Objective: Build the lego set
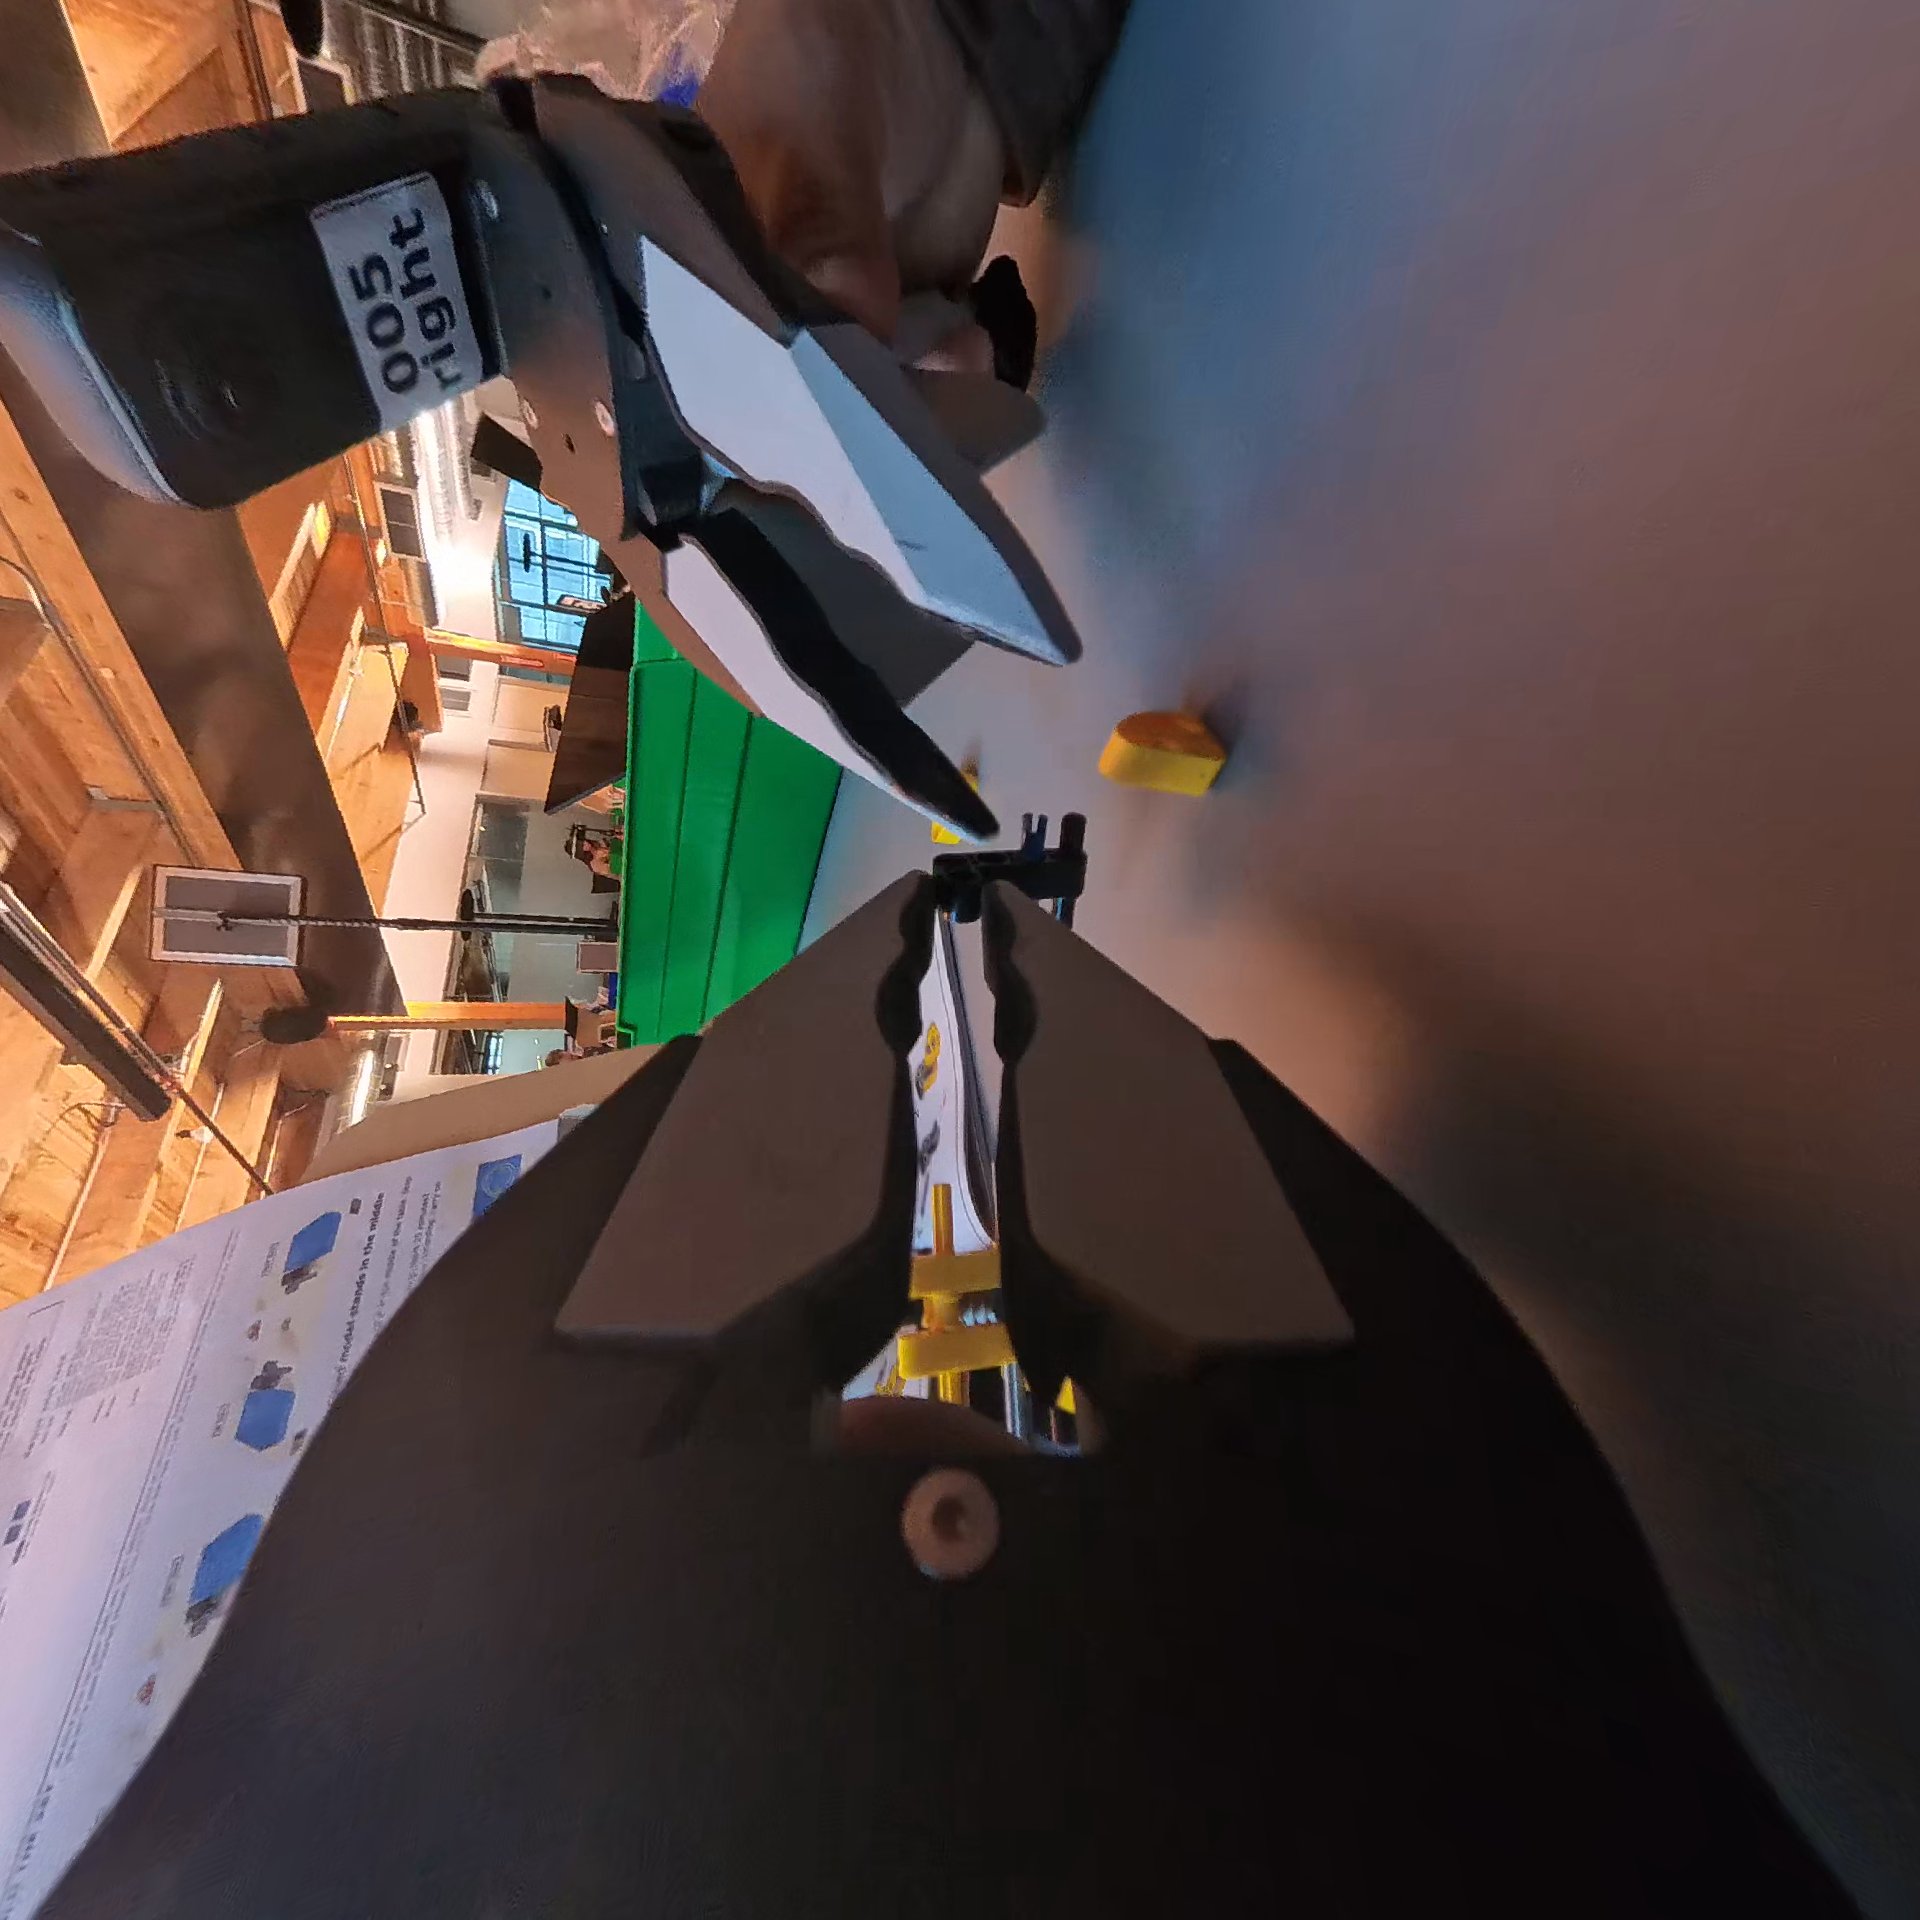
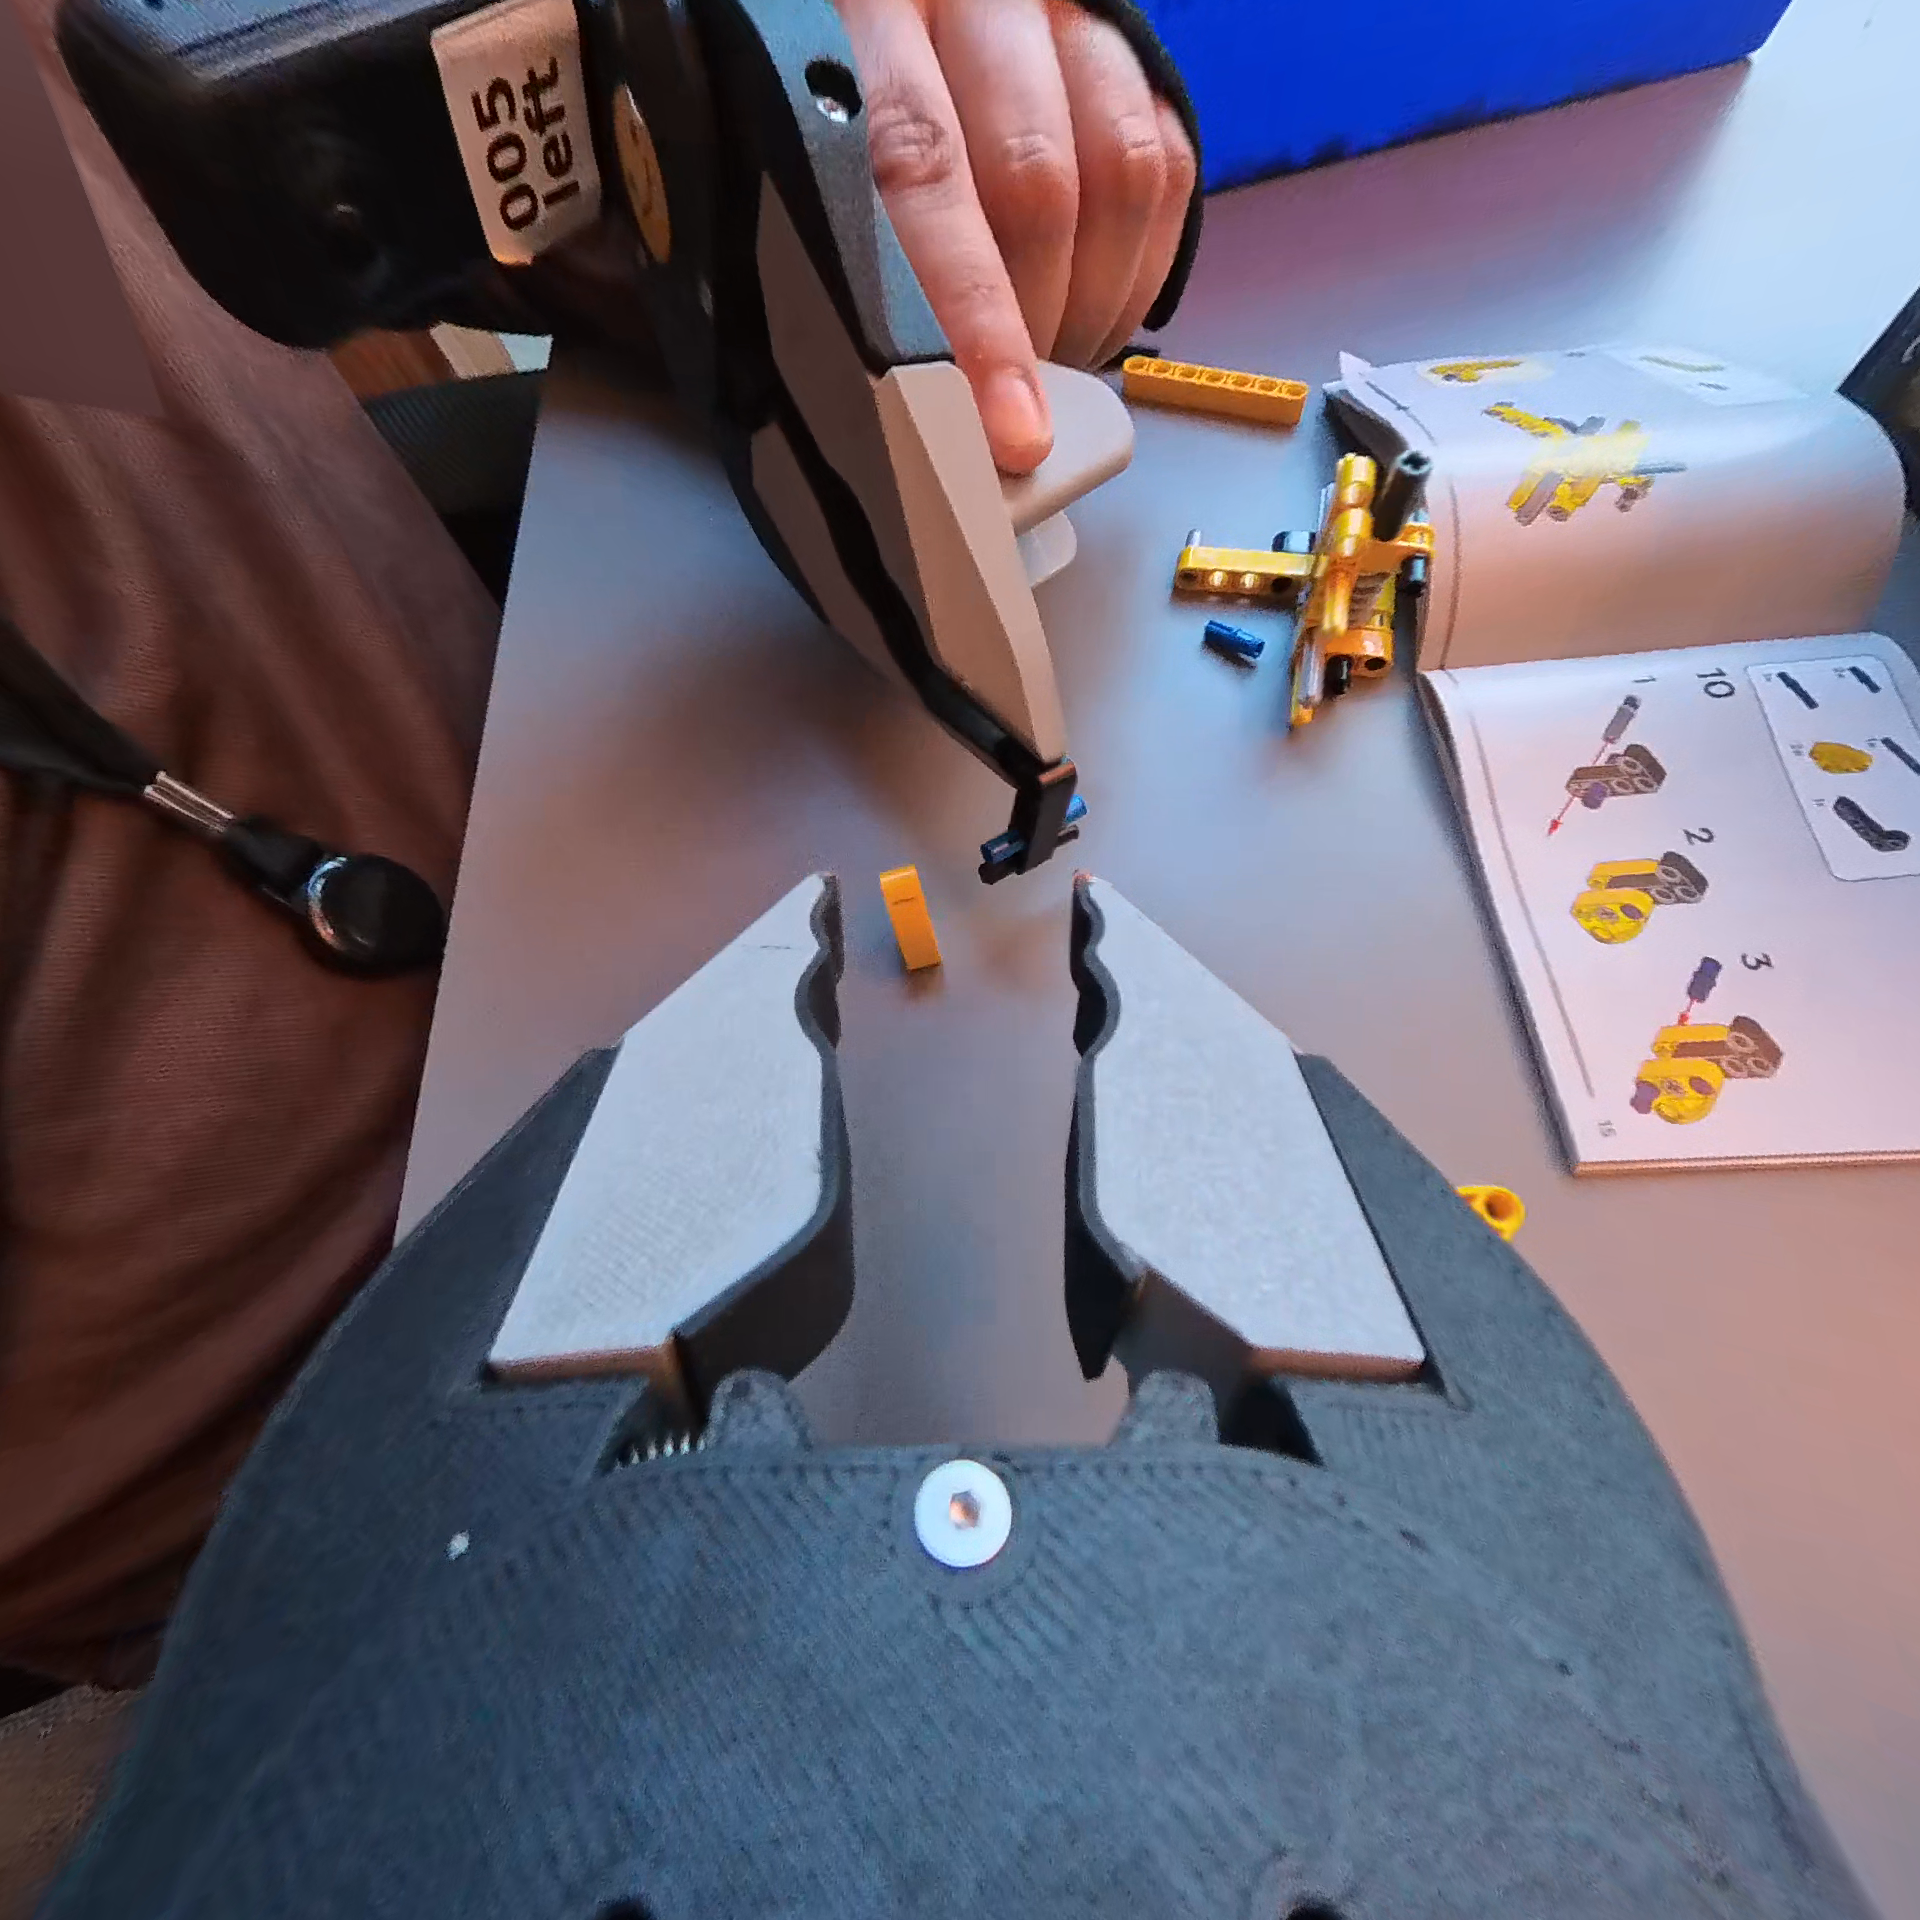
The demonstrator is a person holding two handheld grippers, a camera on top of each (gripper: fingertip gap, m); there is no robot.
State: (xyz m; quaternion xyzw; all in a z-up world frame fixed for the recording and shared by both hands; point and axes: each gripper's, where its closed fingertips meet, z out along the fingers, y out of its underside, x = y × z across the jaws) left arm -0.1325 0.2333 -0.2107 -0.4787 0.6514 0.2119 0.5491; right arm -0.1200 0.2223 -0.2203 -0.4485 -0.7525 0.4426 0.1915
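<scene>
My left gripper (image 1: pixel 951 888) is shut on a small black Lego piece with a blue pin (image 1: pixel 1013 854). In the right wrist view it comes down from above (image 2: pixel 1039 784) and holds that piece (image 2: pixel 1023 831) just above the grey table (image 2: pixel 665 727). My right gripper (image 2: pixel 954 883) is open and empty, its tips a little short of the held piece. A small yellow piece (image 2: pixel 909 920) stands on the table just ahead of its left fingertip. The right gripper also shows in the left wrist view (image 1: pixel 1023 738), open. A yellow piece (image 1: pixel 1164 753) lies on the table beyond it.
A yellow and black partial build (image 2: pixel 1340 582), a loose blue pin (image 2: pixel 1233 641) and a yellow beam (image 2: pixel 1214 390) lie at the back right. An open instruction booklet (image 2: pixel 1683 904) lies right, with a yellow piece (image 2: pixel 1491 1210) by it. The table edge and a person's lap are left. A green bin (image 1: pixel 727 862) stands beyond. My two grippers' fingertips are within a few centimetres of each other. The yellow beam (image 2: pixel 1214 390) sits 15 cm or so from the ends of my left fingers.
</scene>
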